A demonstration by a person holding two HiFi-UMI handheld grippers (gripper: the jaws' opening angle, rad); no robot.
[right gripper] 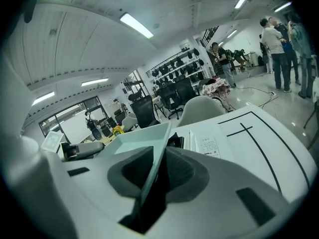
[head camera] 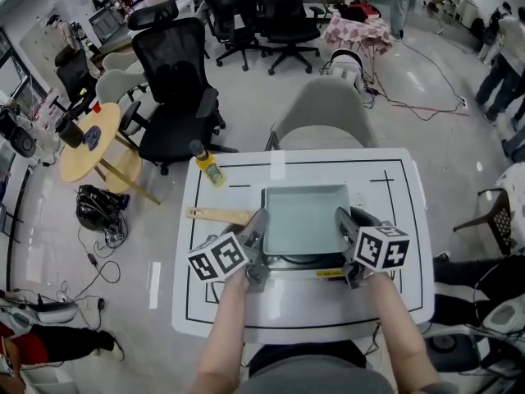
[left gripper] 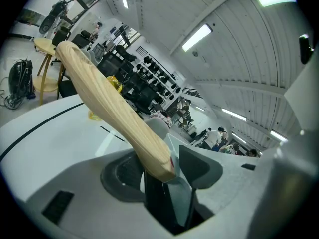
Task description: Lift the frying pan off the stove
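A pale green rectangular frying pan point(head camera: 303, 216) with a wooden handle point(head camera: 217, 216) pointing left sits on a low stove point(head camera: 316, 263) on the white table point(head camera: 394, 290). My left gripper point(head camera: 256, 228) is shut on the pan's left wall beside the handle's root. In the left gripper view the handle point(left gripper: 109, 108) rises up-left from the jaws and the thin wall point(left gripper: 182, 193) runs between them at the left gripper point(left gripper: 169, 185). My right gripper point(head camera: 349, 226) sits over the pan's right wall. In the right gripper view that wall point(right gripper: 149, 168) passes between the pads of the right gripper point(right gripper: 152, 188), and they close on it.
A yellow bottle point(head camera: 209, 167) lies at the table's far left corner. A grey chair point(head camera: 316, 121) stands behind the table, with black office chairs point(head camera: 176, 89) and a round wooden table point(head camera: 90, 142) further left. People stand at the far right point(head camera: 500, 56).
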